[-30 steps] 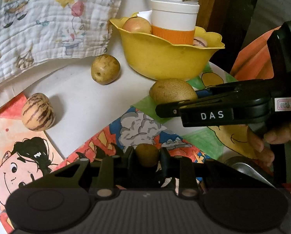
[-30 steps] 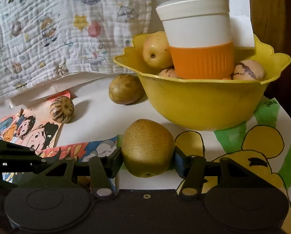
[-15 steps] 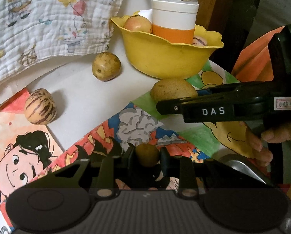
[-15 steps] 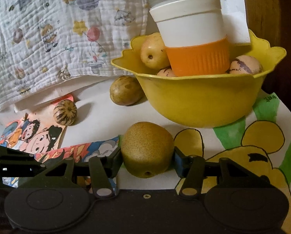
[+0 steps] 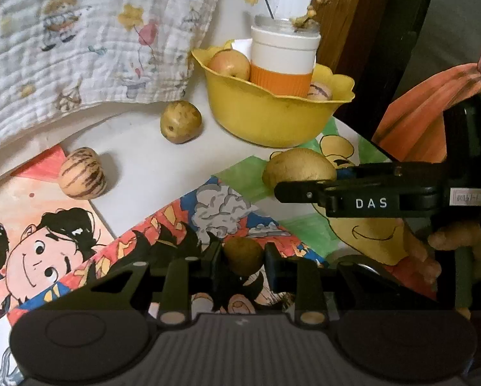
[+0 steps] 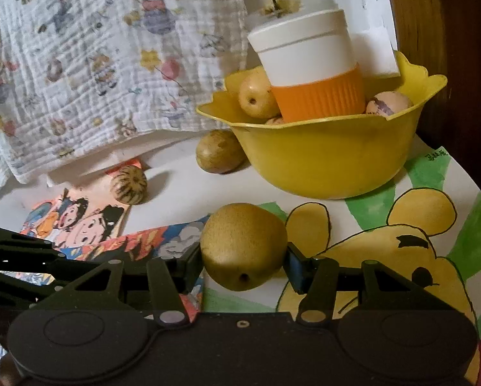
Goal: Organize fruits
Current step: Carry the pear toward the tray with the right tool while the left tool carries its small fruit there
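Observation:
My left gripper (image 5: 243, 257) is shut on a small brown fruit (image 5: 243, 255), held above the drawings. My right gripper (image 6: 243, 257) is shut on a brown pear (image 6: 243, 246); it also shows in the left wrist view (image 5: 297, 167), to the right. A yellow bowl (image 6: 330, 157), also in the left wrist view (image 5: 272, 119), holds an apple (image 5: 229, 64), a striped fruit (image 6: 388, 104) and a white and orange cup (image 6: 308, 67). A brown fruit (image 5: 181, 122) and a striped melon (image 5: 82, 178) lie on the table to its left.
A printed white cloth (image 5: 79, 41) hangs at the back left. Coloured drawings (image 5: 41, 241) cover the table, with a bear drawing (image 6: 385, 251) at the right. A dark wooden post (image 5: 343, 16) stands behind the bowl. A metal rim (image 5: 363, 265) shows at lower right.
Both grippers have pulled back and risen with their fruits; the bowl and loose fruits now look farther off and lower in view. The grips have not changed.

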{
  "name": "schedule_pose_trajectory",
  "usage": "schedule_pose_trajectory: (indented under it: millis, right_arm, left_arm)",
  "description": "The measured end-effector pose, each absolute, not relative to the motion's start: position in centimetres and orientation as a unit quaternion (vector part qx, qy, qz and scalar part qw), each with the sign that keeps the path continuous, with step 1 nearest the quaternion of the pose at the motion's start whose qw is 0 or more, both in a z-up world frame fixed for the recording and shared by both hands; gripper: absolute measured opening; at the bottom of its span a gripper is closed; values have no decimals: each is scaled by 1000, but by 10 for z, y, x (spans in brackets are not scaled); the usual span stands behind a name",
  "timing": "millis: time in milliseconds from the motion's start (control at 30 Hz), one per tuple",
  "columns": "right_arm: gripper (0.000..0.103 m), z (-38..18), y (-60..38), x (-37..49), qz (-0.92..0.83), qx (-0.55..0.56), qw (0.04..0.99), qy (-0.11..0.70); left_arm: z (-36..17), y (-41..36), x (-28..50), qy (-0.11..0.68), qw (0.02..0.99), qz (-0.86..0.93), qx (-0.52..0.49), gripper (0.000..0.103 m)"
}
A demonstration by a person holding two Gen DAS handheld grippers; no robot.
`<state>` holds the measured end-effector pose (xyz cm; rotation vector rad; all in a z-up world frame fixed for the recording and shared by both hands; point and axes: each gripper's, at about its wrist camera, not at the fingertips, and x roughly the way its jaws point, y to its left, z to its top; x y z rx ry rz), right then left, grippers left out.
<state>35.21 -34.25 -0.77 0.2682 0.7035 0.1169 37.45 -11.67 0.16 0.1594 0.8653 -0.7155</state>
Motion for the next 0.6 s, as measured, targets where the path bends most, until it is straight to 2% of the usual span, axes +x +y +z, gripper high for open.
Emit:
schedule_pose_trajectory:
  millis: [600]
  right_arm:
    - [55,19,-330,284,103,115,948,280]
  left_arm:
    - [23,-89,333,392,860,-324,38,30]
